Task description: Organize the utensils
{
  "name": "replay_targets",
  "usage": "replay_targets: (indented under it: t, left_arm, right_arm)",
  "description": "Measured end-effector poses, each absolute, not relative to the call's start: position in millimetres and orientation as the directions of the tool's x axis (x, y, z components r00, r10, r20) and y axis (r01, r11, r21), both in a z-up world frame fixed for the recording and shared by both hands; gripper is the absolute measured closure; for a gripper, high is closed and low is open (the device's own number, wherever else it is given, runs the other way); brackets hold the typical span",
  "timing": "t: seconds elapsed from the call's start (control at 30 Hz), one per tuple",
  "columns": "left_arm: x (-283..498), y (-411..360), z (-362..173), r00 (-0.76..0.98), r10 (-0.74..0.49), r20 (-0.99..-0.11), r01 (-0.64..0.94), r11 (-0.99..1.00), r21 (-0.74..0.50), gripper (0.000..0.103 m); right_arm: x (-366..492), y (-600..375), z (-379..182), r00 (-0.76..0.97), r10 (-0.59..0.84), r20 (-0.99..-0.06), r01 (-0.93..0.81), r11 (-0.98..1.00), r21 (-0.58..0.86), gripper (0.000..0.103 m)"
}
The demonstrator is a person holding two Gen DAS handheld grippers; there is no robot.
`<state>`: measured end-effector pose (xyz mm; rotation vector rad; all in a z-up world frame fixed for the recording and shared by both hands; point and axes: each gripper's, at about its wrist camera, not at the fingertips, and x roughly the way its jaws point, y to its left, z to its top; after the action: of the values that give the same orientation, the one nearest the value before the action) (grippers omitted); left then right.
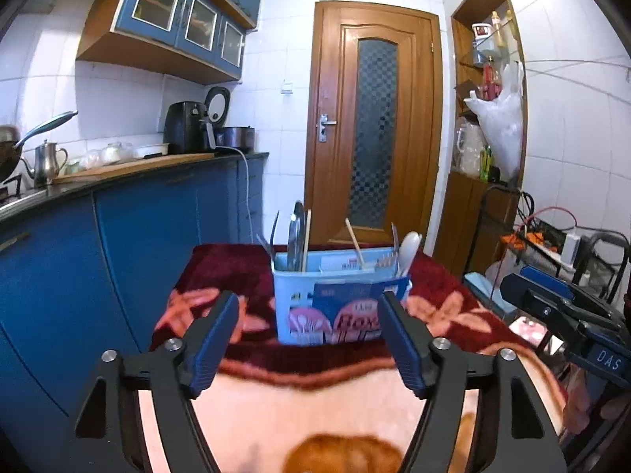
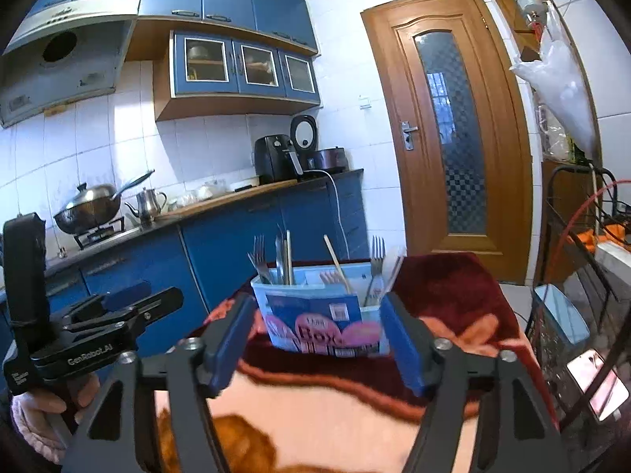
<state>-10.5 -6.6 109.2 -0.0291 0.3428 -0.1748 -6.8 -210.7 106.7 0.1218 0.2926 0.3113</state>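
I have both tools raised in front of the light blue utensil box (image 1: 339, 307), which stands upright on the bench (image 1: 221, 268) under a dark red flowered blanket (image 1: 445, 307). My left hand-held gripper (image 1: 309, 339) has its jaws spread wide and grips nothing; the box sits beyond its blue pads (image 1: 215, 339), framed between them but apart from them. My right hand-held gripper (image 2: 315, 345) is spread just as wide and also carries nothing, with the same box (image 2: 319, 323) ahead between its pads (image 2: 402, 347). In the box's left compartment I see forks (image 2: 258, 254) and a wooden chopstick (image 1: 307, 236) standing upright; a second chopstick (image 2: 337, 262) leans in the middle, and on the right stand another fork (image 2: 376, 262) and what looks like a white spoon (image 1: 408, 252), though motion blur keeps me from being sure. From the right wrist view, the left tool's body (image 2: 98, 327) shows at the lower left, held in a pink-sleeved hand (image 2: 43, 406).
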Motion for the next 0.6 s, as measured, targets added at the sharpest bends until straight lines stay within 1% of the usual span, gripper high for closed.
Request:
replay_targets:
  t: [0.07, 0.13, 0.2, 0.27, 0.33, 0.47, 0.6]
  left_arm:
    - [-17, -6, 98, 0.926, -0.167, -0.339, 0.153, 0.986, -0.07, 0.026]
    - [-20, -5, 89, 0.926, -0.155, -0.343, 0.136, 0.988, -0.08, 0.026]
    - [-21, -2, 77, 0.928, -0.134, -0.348, 0.112, 0.99, -0.081, 0.026]
    - [-23, -3, 66, 0.932, -0.11, -0.344, 0.092, 0.993, -0.069, 0.026]
    - [-22, -5, 57, 0.932, -0.093, -0.351, 0.081, 0.996, -0.049, 0.026]
    - [-21, -7, 39, 0.931, -0.065, -0.359, 0.06, 0.998, -0.024, 0.026]
    - [-21, -4, 26, 0.93, -0.075, -0.361, 0.056, 0.997, -0.061, 0.026]
  right_arm:
    - [-12, -210, 97, 0.912, 0.307, -0.272, -0.274, 0.95, 0.153, 0.024]
    - [-16, -209, 86, 0.912, 0.3, -0.279, -0.267, 0.952, 0.152, 0.017]
    - [-20, -208, 76, 0.913, 0.295, -0.28, -0.261, 0.953, 0.152, 0.013]
    - [-23, -208, 68, 0.917, 0.286, -0.277, -0.255, 0.956, 0.144, 0.012]
    - [-25, -207, 59, 0.924, 0.268, -0.272, -0.241, 0.962, 0.129, 0.008]
    - [-29, -203, 43, 0.932, 0.244, -0.267, -0.225, 0.969, 0.099, 0.007]
    - [-35, -202, 28, 0.94, 0.217, -0.264, -0.204, 0.976, 0.075, 0.004]
